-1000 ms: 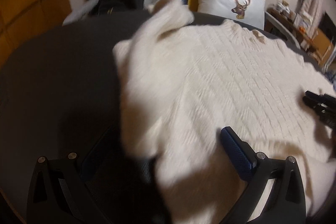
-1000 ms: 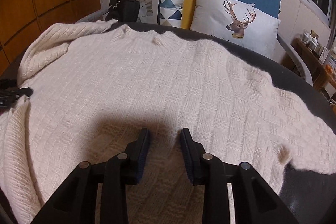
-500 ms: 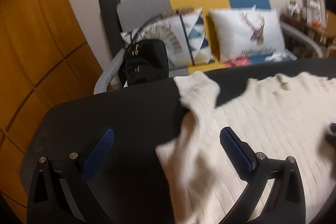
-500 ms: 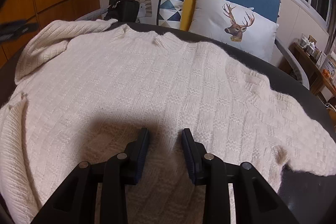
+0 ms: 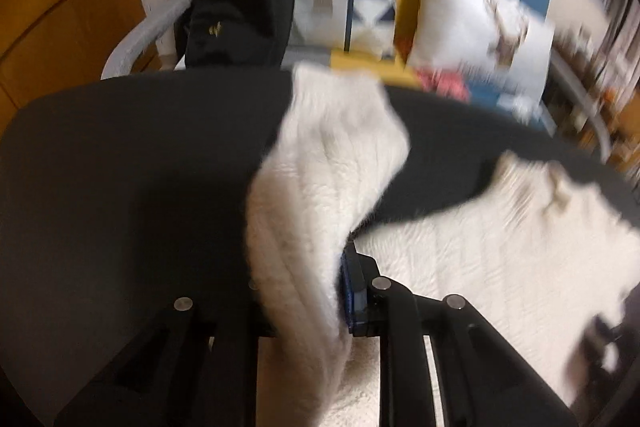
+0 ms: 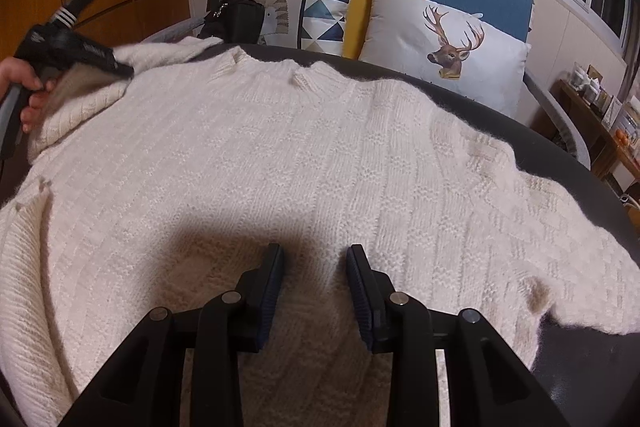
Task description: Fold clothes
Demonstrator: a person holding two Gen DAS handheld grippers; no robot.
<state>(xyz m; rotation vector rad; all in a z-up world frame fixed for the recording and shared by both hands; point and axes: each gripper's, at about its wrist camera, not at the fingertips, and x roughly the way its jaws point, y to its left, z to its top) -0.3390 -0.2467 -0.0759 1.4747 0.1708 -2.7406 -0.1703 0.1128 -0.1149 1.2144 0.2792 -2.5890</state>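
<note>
Cream knit sweater is lying spread flat, neck at far edge, over most of the dark table.

L gripper: you're pinching the left sleeve. Fabric is filling the gap btwn the pads and bulging up over them, so jaws are closed down on a thick wad. Near pad hidden under knit. Right-wrist view is showing the sleeve lifted at far left, w/ your hand on the grip.

R gripper: jaws are standing partly open, holding nothing, hovering low over the near hem; contact w/ knit — can't tell.

Handling, judging by look: soft, floppy, chunky knit w/ some bulk; it's sagging wherever unsupported. Fuzzy, so not slippery, but it's prob. stretching if you're pulling one point. Take hold at ribbed cuff, hem or shoulder seam, a full fold of fabric, not loose loops.

Sofa cushions and black bag are sitting beyond the far edge.
</note>
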